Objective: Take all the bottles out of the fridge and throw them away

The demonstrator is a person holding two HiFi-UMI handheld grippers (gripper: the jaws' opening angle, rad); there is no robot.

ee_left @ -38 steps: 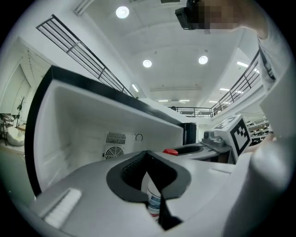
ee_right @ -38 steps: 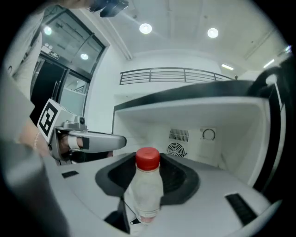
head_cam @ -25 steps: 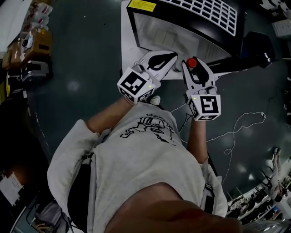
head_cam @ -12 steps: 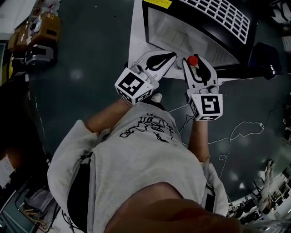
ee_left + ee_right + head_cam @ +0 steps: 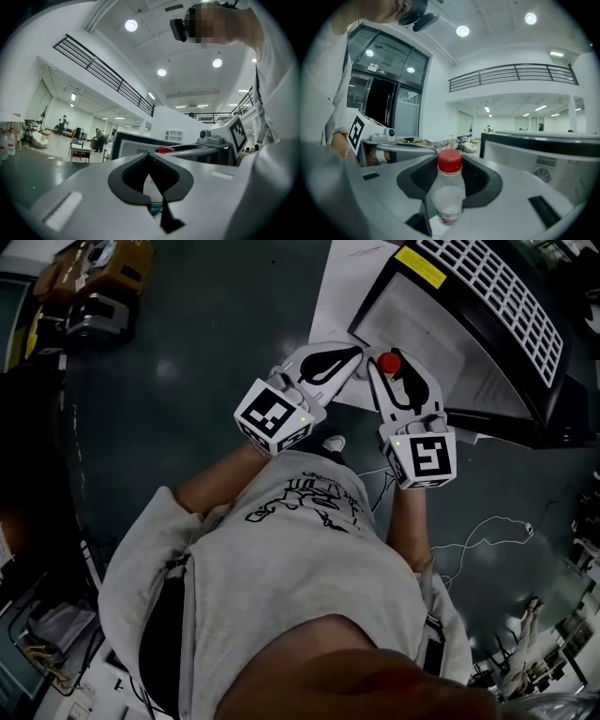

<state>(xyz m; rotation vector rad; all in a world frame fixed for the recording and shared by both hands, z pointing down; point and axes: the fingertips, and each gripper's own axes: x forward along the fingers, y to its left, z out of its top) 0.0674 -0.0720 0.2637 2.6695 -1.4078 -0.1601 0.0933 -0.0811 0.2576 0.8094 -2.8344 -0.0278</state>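
Fridge (image 5: 469, 352) has shifted rightward; right tongs (image 5: 450, 164) pinch a red-capped bottle (image 5: 449, 194), left tongs (image 5: 149, 157) pressed together, label unreadable.

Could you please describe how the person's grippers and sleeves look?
Both the left gripper and the right gripper have smooth white shells with dark grey padded jaws curving round an oval opening. Each carries a white cube with black square markers and a small green light. The person wears a light grey short-sleeved T-shirt with black print.
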